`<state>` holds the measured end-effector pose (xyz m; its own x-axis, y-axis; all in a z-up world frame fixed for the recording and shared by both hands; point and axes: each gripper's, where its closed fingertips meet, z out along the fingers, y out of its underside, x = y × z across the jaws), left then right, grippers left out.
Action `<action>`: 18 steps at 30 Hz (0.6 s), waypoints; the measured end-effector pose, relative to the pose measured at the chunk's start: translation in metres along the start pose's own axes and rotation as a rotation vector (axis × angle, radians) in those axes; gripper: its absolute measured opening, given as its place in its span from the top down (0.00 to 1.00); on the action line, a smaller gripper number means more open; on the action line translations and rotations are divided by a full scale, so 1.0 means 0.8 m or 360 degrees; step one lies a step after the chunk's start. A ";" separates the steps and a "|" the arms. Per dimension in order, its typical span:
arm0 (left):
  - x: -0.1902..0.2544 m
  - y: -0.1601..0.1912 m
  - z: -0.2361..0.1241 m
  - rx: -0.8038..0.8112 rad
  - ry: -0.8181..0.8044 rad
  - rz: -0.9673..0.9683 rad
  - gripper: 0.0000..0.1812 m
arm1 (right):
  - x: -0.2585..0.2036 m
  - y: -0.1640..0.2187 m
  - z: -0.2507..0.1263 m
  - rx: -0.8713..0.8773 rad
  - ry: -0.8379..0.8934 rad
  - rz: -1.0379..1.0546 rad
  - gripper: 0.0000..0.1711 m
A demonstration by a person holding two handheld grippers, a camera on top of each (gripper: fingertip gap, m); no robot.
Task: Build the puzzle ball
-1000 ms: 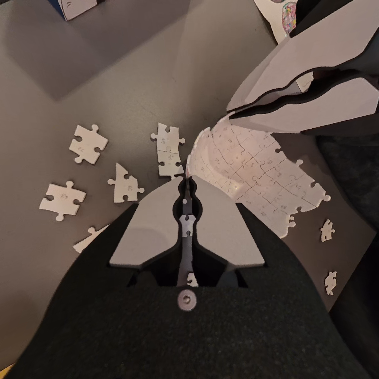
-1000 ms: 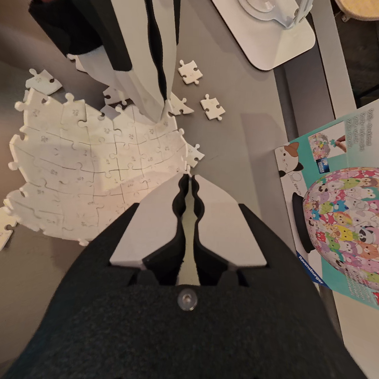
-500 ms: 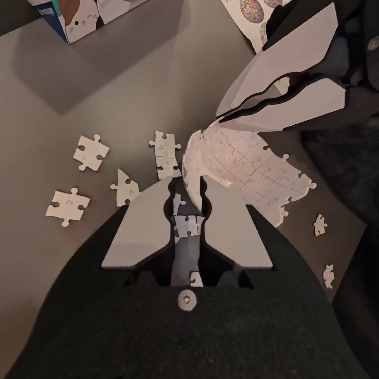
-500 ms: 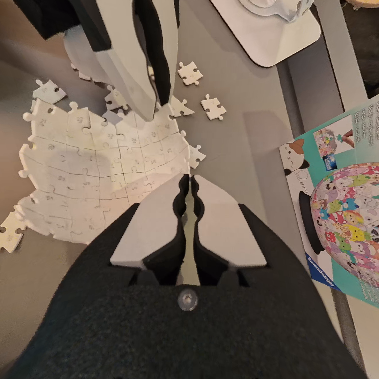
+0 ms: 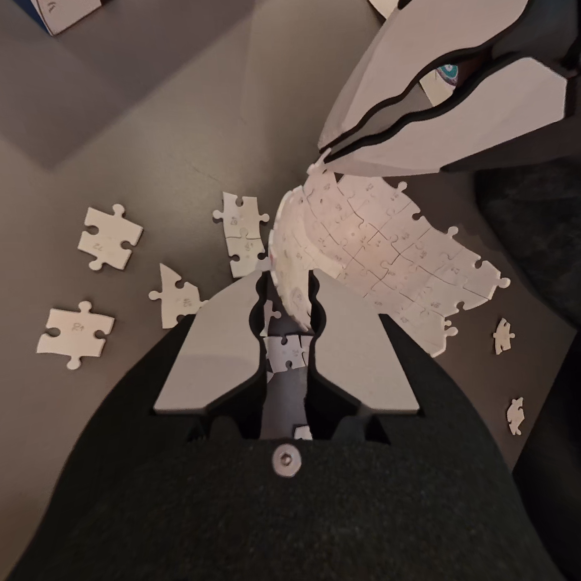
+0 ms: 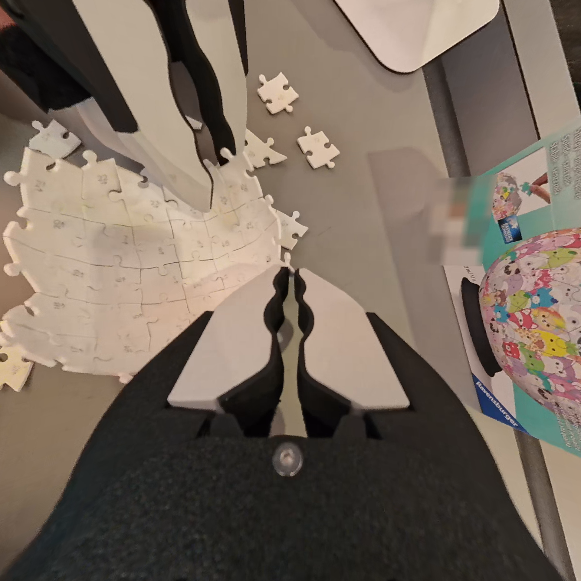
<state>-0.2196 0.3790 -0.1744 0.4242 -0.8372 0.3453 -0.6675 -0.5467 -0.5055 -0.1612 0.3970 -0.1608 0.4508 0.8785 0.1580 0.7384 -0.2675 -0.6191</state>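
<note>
Left wrist view shows left tongs (image 5: 287, 283) open around the curved shell (image 5: 393, 251), right tongs (image 5: 323, 151) pinching its rim; next probably adding a loose piece (image 5: 110, 240).

1. The left hand-held gripper (image 5: 287, 279), with grey fingers on a black body, has its jaws parted.
2. The right hand-held gripper (image 6: 292, 271), of the same build, has its jaws closed to a thin slit, tips pinched together.
</note>
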 end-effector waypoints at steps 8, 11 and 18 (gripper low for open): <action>-0.001 0.002 0.002 -0.0019 -0.0012 0.0009 0.89 | 0.001 0.001 -0.002 -0.0043 0.0016 -0.0038 0.98; -0.003 0.002 0.002 -0.0013 -0.0016 -0.0001 0.89 | 0.002 0.002 -0.002 -0.0048 0.0013 -0.0029 0.98; -0.004 0.006 0.004 -0.0039 -0.0017 -0.0008 0.89 | 0.006 0.006 -0.003 -0.0068 0.0015 0.0001 0.98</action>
<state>-0.2220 0.3793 -0.1803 0.4338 -0.8347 0.3392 -0.6802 -0.5503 -0.4843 -0.1547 0.3991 -0.1614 0.4559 0.8745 0.1653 0.7588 -0.2849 -0.5857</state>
